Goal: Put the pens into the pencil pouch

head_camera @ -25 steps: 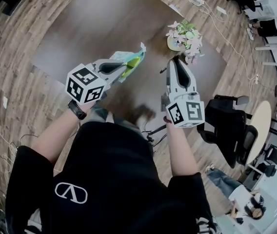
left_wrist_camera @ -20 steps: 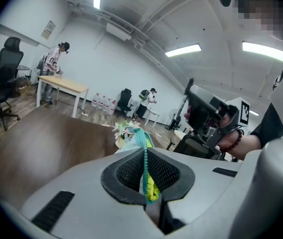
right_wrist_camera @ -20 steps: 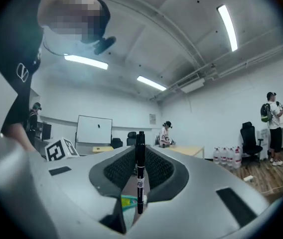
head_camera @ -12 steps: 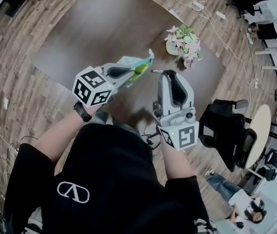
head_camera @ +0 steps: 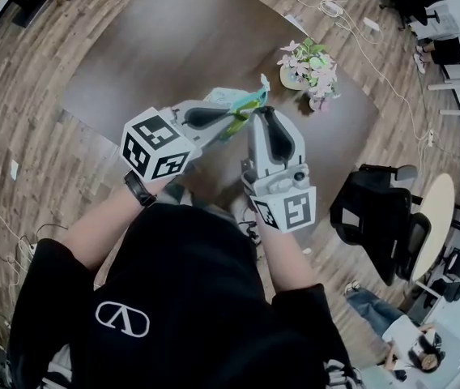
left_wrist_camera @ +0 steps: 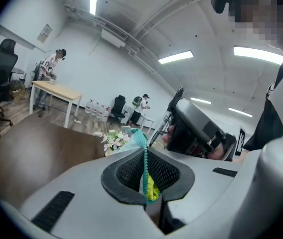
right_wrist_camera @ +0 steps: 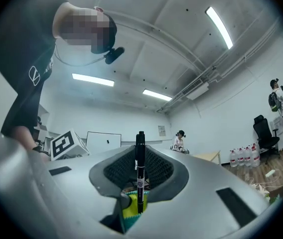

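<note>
Near the middle of the head view, the left gripper point(head_camera: 244, 110) and the right gripper point(head_camera: 260, 113) are held up close together above a dark brown wooden table point(head_camera: 173, 47). Their tips almost meet. The left gripper point(left_wrist_camera: 145, 176) has its jaws closed tight on the edge of a soft pencil pouch point(left_wrist_camera: 142, 156) of pale teal and yellow-green fabric. The pouch's teal zip runs up between the pads, and the rest of the pencil pouch point(head_camera: 240, 100) sticks out toward the upper right of the frame. The right gripper point(right_wrist_camera: 139, 180) has its jaws narrowed onto a slim black marker pen point(right_wrist_camera: 140, 166) with a white label. The pen stands upright between the pads, and its lower end sits just at the yellow-green pouch fabric point(right_wrist_camera: 130, 206) low in the frame. A pot of pink and white flowers point(head_camera: 311, 63) stands on the table at the upper right.
</note>
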A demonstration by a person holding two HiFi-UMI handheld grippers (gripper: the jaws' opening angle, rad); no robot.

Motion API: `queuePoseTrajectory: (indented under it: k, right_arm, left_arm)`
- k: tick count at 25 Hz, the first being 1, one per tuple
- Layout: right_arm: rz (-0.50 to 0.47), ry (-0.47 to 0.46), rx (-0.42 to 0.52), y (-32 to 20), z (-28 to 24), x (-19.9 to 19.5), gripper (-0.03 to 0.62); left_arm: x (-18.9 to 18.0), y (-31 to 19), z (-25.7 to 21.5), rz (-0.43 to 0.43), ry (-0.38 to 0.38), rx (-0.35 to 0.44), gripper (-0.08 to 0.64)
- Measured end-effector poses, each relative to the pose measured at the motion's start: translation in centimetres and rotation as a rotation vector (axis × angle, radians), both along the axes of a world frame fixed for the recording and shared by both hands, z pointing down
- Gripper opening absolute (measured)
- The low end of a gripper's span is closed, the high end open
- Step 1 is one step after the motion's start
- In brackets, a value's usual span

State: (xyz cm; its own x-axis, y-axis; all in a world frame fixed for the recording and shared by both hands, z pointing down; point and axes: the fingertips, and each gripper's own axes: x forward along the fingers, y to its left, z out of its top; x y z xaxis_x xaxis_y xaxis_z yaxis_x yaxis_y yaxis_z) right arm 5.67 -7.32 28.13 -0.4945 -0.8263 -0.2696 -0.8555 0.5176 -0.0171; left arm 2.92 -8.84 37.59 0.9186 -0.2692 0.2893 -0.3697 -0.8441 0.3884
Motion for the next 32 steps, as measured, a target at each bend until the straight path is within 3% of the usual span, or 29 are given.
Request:
queuePoseTrajectory:
  k: [8,10,11,18,26,32]
  right_arm:
    - [0.033,0.039,-0.025,-0.8,1.9,0.0,0.071]
    - [0.041,0.051,-0.008,-0.7,1.9,0.1,0.258]
    - [0.038,0.049,-0.013,-0.8,1.9,0.1,0.261]
    - [0.058,0.032,-0.047,-0.7,1.8,1.6,0.251]
    - [0.098,0.084,-0.121,0.2,3.3,3.8,0.169]
    - [0.141,0.110,-0.159,1.1,4.0,4.8,0.109]
  left_arm:
    - [0.2,0.1,-2.2,-0.004,0.065,-0.002,0.015]
    - [0.0,-0.1,-2.3,-0.010,0.073,-0.006,0.015]
    - [-0.1,-0.2,-2.2,-0.014,0.074,-0.007,0.015]
    - [-0.4,-0.5,-1.7,-0.024,0.067,-0.011,0.015]
    - [-1.4,-0.5,-0.6,-0.036,0.047,-0.002,0.015]
    - [-2.1,-0.4,-0.9,-0.049,0.072,0.051,0.015]
